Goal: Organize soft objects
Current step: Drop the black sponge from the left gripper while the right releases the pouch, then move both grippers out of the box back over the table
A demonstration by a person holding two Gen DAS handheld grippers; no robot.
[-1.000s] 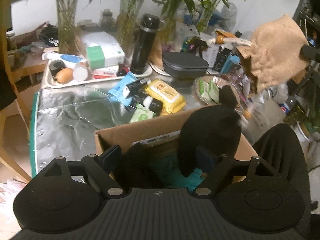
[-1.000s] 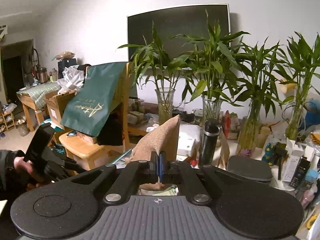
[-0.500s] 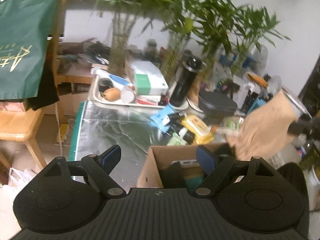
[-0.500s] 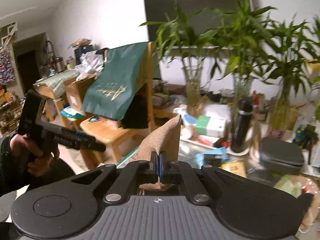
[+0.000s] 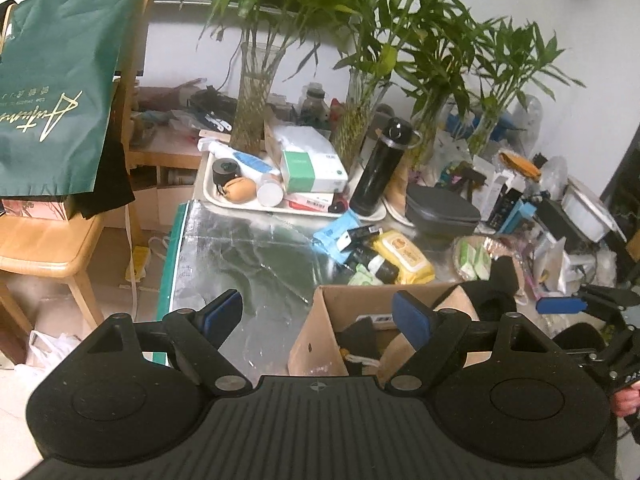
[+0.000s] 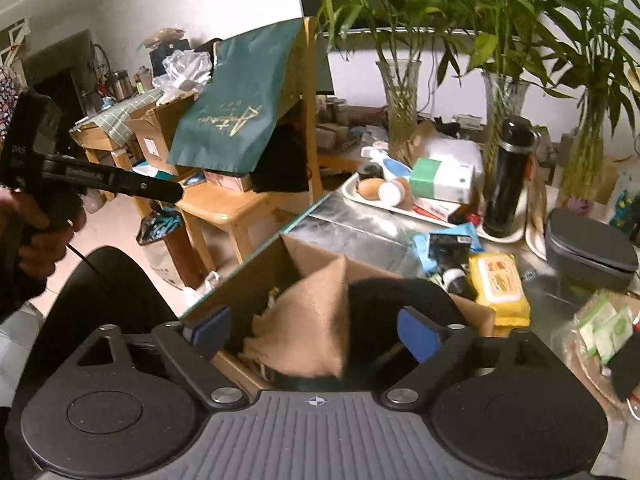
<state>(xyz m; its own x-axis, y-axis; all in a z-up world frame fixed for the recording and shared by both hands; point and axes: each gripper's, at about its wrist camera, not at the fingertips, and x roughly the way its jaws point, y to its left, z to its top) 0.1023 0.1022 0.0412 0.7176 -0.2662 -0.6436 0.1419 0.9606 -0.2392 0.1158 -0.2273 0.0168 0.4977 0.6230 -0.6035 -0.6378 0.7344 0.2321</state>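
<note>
Probably a lived-in home, cluttered table (toiletries, flask), bamboo vases, wooden chair

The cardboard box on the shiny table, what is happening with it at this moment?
A person is sorting soft things into the open brown cardboard box. The right gripper has just opened over it, and the tan burlap drawstring pouch now lies free in the box beside a black soft item. The left gripper is open, holding nothing.

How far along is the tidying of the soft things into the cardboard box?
Done: the tan burlap pouch sits in the cardboard box beside a black soft item. In hand: nothing; the right claw has just been opening over the box, pads clear of the pouch, and the left claw is open and empty. Left: none clearly visible outside.
</note>
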